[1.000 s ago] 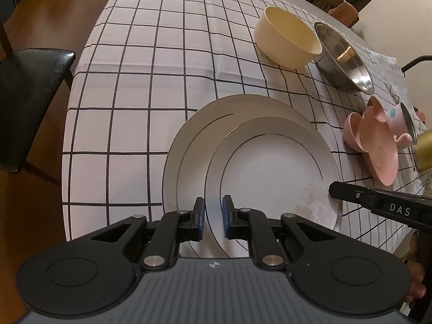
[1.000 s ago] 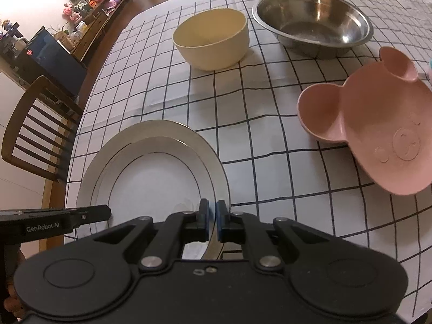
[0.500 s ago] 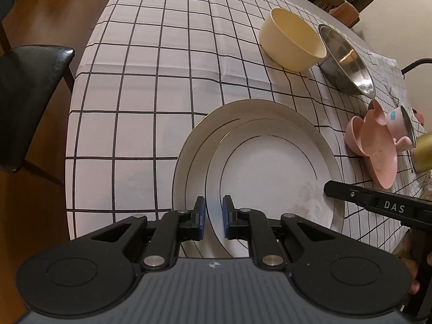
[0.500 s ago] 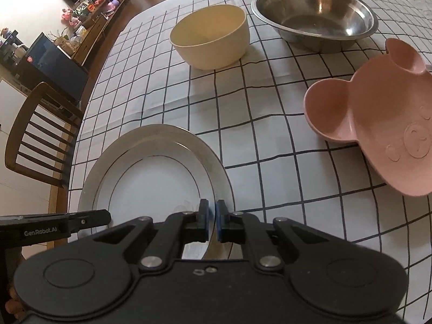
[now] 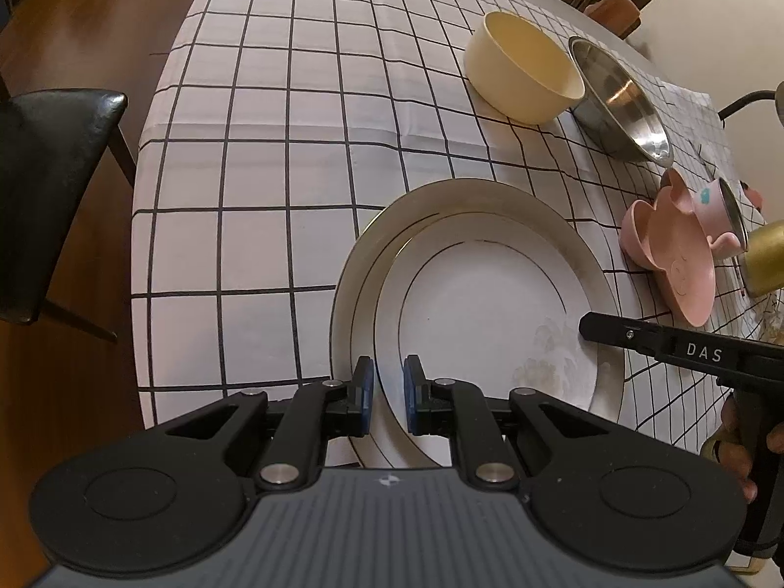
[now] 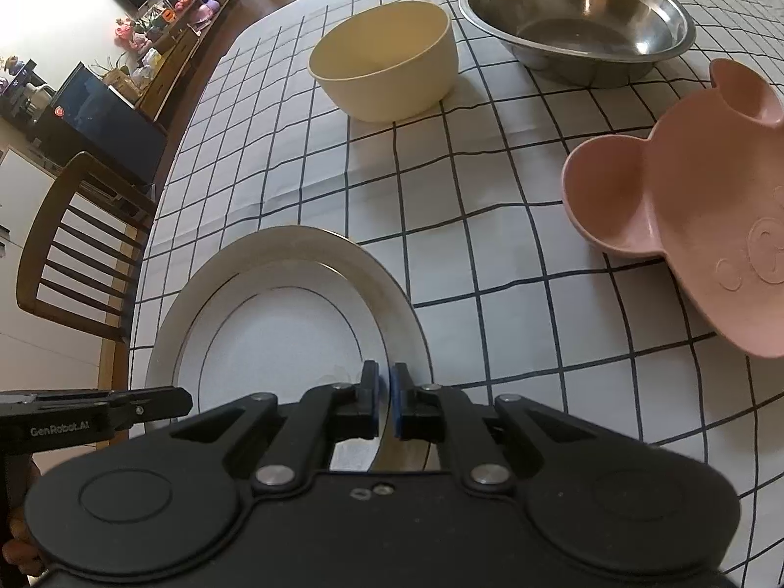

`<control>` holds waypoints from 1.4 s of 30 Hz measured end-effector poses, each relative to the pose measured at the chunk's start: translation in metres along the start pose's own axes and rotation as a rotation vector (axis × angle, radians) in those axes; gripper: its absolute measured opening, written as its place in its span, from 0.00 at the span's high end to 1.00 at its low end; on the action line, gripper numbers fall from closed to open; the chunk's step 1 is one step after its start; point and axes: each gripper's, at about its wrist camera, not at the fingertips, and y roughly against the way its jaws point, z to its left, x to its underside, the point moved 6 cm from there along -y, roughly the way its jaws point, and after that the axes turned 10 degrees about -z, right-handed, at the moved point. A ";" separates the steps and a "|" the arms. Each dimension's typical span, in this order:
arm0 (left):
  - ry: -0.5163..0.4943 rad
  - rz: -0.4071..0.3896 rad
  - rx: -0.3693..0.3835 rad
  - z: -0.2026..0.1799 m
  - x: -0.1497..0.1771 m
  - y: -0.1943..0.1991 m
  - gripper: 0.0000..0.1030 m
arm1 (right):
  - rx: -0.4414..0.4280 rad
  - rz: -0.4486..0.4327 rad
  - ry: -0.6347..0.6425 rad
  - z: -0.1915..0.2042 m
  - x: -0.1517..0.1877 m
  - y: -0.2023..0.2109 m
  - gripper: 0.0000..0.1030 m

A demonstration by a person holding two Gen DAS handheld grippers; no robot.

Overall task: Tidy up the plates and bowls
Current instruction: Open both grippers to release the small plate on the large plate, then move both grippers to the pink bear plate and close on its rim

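Note:
A small white plate (image 5: 490, 318) (image 6: 284, 343) with a thin dark ring lies over a larger white plate (image 5: 465, 193) (image 6: 289, 244) near the table's front edge. My left gripper (image 5: 388, 392) is shut on the small plate's left rim, which runs between the blue pads. My right gripper (image 6: 384, 394) is shut on the same plate's right rim. Farther back stand a cream bowl (image 5: 524, 78) (image 6: 387, 63) and a steel bowl (image 5: 622, 103) (image 6: 578, 19). A pink bear-shaped plate (image 5: 671, 264) (image 6: 686, 225) lies to the right. I cannot tell whether the small plate rests on the large one.
A black-and-white checked cloth (image 5: 274, 186) covers the table. A pink cup (image 5: 710, 206) and a gold container (image 5: 764, 259) sit at the far right. A black chair (image 5: 49, 186) and a wooden chair (image 6: 73, 245) stand at the table's left side.
The small plate, held in both grippers, has shifted left over the large plate and now sits inside its rim. Both grips stay the same.

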 end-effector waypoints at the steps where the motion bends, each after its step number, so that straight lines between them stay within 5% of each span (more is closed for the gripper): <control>1: -0.005 -0.003 -0.002 0.000 0.000 0.001 0.88 | -0.002 0.003 0.001 0.000 0.000 -0.001 0.94; 15: -0.097 -0.075 -0.032 -0.012 -0.006 0.026 0.88 | -0.001 -0.037 0.106 0.018 -0.001 0.018 0.77; 24: -0.226 -0.186 -0.010 -0.044 -0.013 0.056 0.88 | -0.010 -0.139 0.180 0.037 -0.002 0.058 0.67; 30: -0.304 -0.262 0.048 -0.076 -0.019 0.079 0.85 | -0.002 -0.226 0.212 0.047 -0.004 0.091 0.51; 33: -0.345 -0.304 0.079 -0.091 -0.020 0.089 0.67 | 0.005 -0.268 0.214 0.049 -0.006 0.104 0.44; 35: -0.363 -0.331 0.096 -0.100 -0.021 0.095 0.40 | 0.008 -0.292 0.210 0.050 -0.008 0.113 0.37; 42: -0.394 -0.360 0.144 -0.124 -0.027 0.095 0.31 | 0.069 -0.367 0.183 0.038 -0.010 0.137 0.15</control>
